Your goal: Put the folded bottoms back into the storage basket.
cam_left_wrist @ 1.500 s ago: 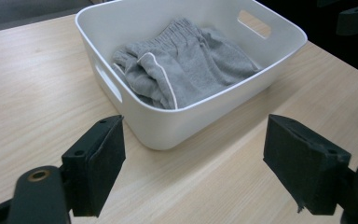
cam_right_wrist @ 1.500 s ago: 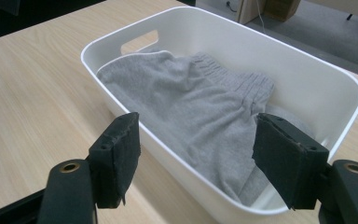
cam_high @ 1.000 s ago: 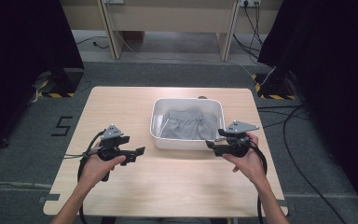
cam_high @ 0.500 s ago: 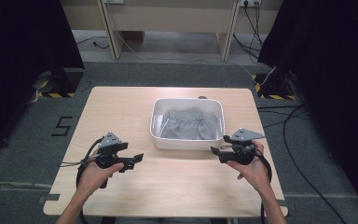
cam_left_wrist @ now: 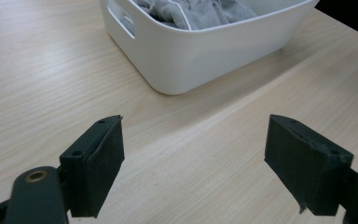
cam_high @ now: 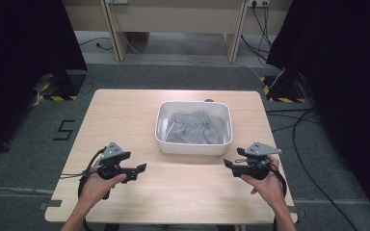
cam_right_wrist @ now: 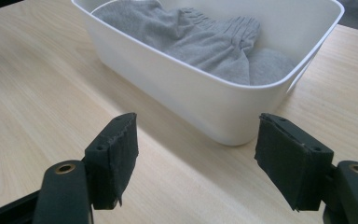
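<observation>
On the wooden table (cam_high: 125,115), white bin (cam_high: 193,146) holding grey cloth (cam_high: 195,129), left gripper (cam_high: 139,168) and right gripper (cam_high: 227,163) near its front corners, jaws wide apart, empty.

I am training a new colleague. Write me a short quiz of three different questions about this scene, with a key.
1. True or false: the left tongs are shut on the grey cloth.
2. What holds the grey cloth?
A. the white tub
B. a cardboard box
C. a metal tray
3. Fill in: the jaws of the right tongs stand ____.

Key: 1 false; 2 A; 3 open.
</observation>
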A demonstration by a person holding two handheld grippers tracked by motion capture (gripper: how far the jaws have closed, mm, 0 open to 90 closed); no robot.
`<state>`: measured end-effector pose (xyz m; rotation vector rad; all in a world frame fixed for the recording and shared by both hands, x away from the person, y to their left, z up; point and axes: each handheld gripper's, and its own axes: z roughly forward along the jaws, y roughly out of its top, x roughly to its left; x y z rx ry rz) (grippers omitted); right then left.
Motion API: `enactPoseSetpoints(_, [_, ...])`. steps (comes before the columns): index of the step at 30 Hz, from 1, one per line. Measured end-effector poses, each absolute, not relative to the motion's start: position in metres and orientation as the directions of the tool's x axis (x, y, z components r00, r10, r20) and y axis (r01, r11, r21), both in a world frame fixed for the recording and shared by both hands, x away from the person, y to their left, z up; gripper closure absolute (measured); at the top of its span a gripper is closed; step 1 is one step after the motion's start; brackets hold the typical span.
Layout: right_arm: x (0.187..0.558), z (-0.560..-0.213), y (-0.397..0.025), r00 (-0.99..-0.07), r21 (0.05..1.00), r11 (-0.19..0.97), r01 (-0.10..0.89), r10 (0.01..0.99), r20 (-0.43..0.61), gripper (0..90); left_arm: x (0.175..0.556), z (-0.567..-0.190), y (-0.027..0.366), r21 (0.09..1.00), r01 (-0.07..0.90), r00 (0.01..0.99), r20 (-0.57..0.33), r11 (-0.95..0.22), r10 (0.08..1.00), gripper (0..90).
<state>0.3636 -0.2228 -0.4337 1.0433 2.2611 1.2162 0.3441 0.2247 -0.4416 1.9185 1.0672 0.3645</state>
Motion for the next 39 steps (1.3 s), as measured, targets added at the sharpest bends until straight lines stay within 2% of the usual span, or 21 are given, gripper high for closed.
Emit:
enactPoseSetpoints(14, [0.345, -0.453, -0.222, -0.663, 0.826, 0.371, 0.425, 0.748, 0.005, 29.9, 0.338, -0.466, 0.229, 0.793, 0.565, 0.574, -0.178, -0.228, 0.799, 18.4])
enactPoseSetpoints(24, [0.336, -0.481, -0.211, -0.671, 0.801, 0.39, 0.454, 0.741, 0.019, 29.9, 0.331, -0.485, 0.229, 0.787, 0.569, 0.582, -0.182, -0.237, 0.793, 18.3])
enactPoseSetpoints(39, [0.321, -0.512, -0.21, -0.67, 0.755, 0.424, 0.501, 0.742, 0.028, 25.6, 0.319, -0.515, 0.23, 0.747, 0.593, 0.578, -0.135, -0.301, 0.805, 18.1])
